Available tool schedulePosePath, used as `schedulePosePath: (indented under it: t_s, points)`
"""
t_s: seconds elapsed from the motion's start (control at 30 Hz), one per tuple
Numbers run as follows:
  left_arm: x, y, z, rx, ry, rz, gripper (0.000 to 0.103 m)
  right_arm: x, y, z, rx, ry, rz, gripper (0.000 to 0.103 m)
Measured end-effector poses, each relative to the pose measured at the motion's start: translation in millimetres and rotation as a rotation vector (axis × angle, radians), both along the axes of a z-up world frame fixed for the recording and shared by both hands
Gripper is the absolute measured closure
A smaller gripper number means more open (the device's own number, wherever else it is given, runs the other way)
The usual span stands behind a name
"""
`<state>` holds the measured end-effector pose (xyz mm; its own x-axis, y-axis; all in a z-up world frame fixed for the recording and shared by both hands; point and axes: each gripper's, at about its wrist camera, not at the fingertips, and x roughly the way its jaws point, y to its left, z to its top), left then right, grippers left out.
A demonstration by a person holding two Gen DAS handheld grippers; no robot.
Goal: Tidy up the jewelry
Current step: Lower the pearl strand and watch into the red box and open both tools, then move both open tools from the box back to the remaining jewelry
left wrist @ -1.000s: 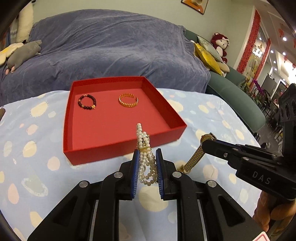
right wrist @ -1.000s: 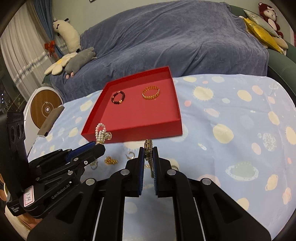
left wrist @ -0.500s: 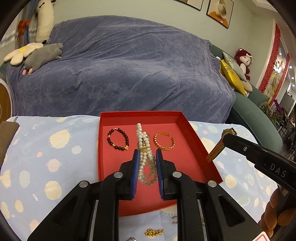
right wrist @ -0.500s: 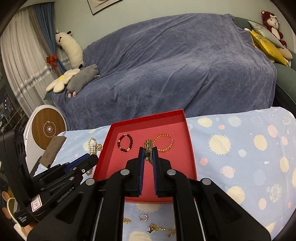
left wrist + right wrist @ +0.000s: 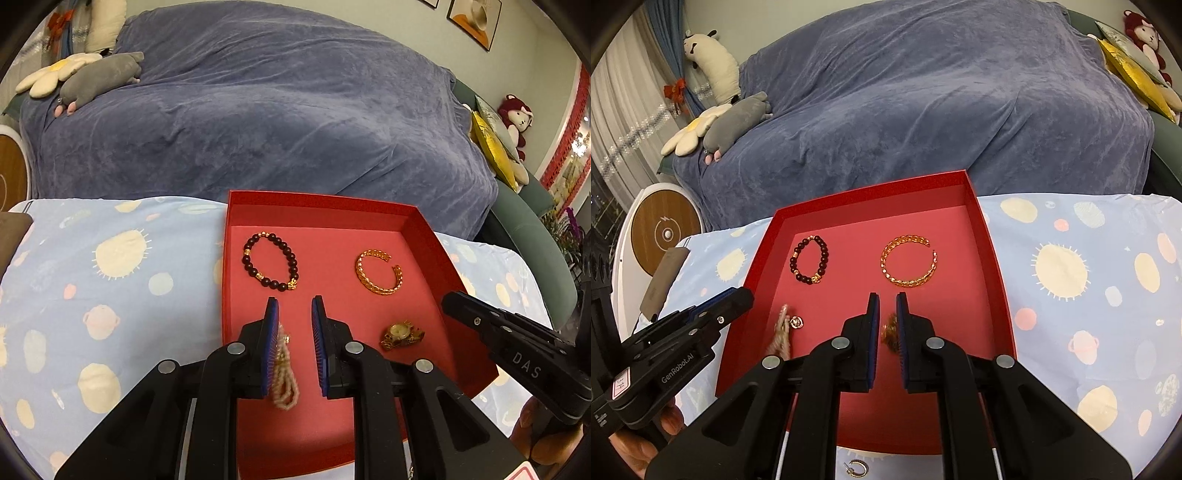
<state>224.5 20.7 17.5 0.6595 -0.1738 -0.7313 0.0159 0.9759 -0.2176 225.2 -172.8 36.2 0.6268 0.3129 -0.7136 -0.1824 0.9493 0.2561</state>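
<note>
Jewelry, left wrist view: four pieces in one red tray (image 5: pixel 424 229) — dark bead bracelet (image 5: pixel 270 260) at 11 o'clock, gold bangle (image 5: pixel 378 272) at 1, gold watch (image 5: pixel 402 334) at 3, blurred pearl strand (image 5: pixel 283 369) between the spread left gripper (image 5: pixel 294 347). Right wrist view: right gripper (image 5: pixel 886 341) spread around the watch (image 5: pixel 891 331); one hoop earring (image 5: pixel 857 469) on the cloth at 6.

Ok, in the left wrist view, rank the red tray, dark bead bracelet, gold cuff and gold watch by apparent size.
1. Red tray
2. Dark bead bracelet and gold cuff: look alike, no ranking
3. Gold watch, although it lies nearer the camera
</note>
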Motion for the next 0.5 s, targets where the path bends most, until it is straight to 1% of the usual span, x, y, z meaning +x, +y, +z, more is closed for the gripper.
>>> schedulePosePath:
  t_s: [0.1,0.13,0.2,0.33,0.4,0.5]
  points:
    - [0.9,5.1,-0.8,-0.002,0.007,0.02,0.084,-1.9,-3.2,2.5,-0.01,-0.013,-0.019,0.092]
    - [1.1,7.3,-0.6,-0.004,0.009,0.029,0.079,-2.2,-5.6,4.3,-0.003,-0.013,-0.025,0.091]
    - [-1.5,11.9,2.3,-0.012,0.002,0.049,0.071,-4.2,-10.7,7.5,0.016,-0.014,-0.04,0.085]
    - [-8.4,18.8,10.5,-0.028,-0.018,0.072,0.066,-15.1,-16.1,15.3,0.042,-0.023,-0.047,0.083]
    - [-15.1,19.2,15.6,-0.024,-0.031,0.078,0.063,-25.2,-19.6,18.6,0.05,-0.028,-0.044,0.072]
    - [-30.1,16.2,21.5,-0.019,-0.045,0.07,0.06,-46.2,-28.4,22.4,0.045,-0.031,-0.043,0.067]
